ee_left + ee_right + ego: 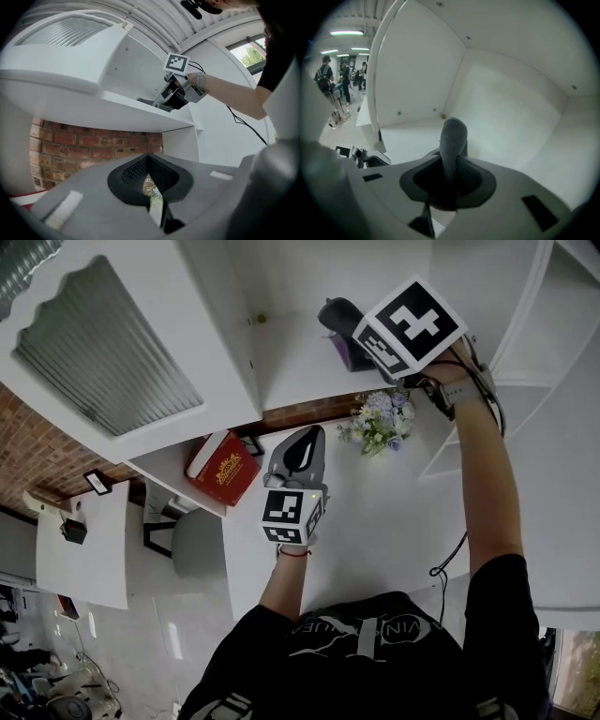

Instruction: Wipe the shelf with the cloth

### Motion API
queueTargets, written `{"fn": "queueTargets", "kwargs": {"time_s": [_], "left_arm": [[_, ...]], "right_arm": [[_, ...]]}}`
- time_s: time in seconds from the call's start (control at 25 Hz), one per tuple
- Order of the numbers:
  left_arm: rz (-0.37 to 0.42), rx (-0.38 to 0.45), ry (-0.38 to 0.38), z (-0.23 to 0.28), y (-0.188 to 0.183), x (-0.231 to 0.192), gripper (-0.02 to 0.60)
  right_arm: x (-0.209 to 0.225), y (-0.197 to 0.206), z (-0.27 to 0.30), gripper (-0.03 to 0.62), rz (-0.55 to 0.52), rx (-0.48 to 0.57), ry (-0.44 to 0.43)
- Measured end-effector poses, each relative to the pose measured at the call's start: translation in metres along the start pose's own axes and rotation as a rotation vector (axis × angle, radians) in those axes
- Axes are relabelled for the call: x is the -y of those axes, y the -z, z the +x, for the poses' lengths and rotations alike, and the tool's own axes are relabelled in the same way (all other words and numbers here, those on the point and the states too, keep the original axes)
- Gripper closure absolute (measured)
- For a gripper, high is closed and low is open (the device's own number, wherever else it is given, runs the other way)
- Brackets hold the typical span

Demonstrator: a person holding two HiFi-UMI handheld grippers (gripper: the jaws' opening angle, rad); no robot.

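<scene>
My right gripper (pixel 339 322) reaches up into the white shelf (pixel 291 362) compartment and is shut on a grey cloth (pixel 453 137). The cloth sticks up between the jaws and its lower end touches the shelf board (pixel 410 133). In the head view the cloth (pixel 348 355) shows dark and purplish under the marker cube (pixel 409 324). The left gripper view shows that same right gripper (pixel 165 99) on the shelf board (pixel 136 111) from below. My left gripper (pixel 308 435) hangs lower, over the desk, shut with nothing in it (pixel 149 160).
A small bunch of pale flowers (pixel 379 424) stands on the white desk (pixel 375 521) under the shelf. A red book (pixel 223 468) lies at the desk's left end. A brick wall (pixel 93 145) is behind the desk. People stand far off (pixel 333 77).
</scene>
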State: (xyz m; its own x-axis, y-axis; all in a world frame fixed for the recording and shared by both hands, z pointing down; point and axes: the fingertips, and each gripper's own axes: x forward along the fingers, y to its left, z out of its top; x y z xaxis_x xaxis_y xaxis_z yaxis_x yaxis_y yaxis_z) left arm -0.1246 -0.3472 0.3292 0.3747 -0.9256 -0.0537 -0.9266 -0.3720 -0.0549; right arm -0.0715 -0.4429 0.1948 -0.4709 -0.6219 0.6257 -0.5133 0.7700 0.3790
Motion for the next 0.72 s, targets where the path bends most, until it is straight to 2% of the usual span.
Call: {"fn": "queueTargets", "kwargs": {"time_s": [0.16, 0.32, 0.72], "left_arm": [[0.003, 0.002, -0.054, -0.016, -0.001, -0.016, 0.569], [0.013, 0.010, -0.095, -0.031, -0.006, -0.025, 0.569], [0.039, 0.019, -0.167, -0.059, -0.013, -0.041, 0.569]], "right_arm": [[-0.052, -0.034, 0.001, 0.503, -0.026, 0.075, -0.162], [-0.092, -0.050, 0.006, 0.503, -0.084, 0.080, -0.251], [-0.133, -0.058, 0.007, 0.503, -0.158, 0.056, -0.304]]}}
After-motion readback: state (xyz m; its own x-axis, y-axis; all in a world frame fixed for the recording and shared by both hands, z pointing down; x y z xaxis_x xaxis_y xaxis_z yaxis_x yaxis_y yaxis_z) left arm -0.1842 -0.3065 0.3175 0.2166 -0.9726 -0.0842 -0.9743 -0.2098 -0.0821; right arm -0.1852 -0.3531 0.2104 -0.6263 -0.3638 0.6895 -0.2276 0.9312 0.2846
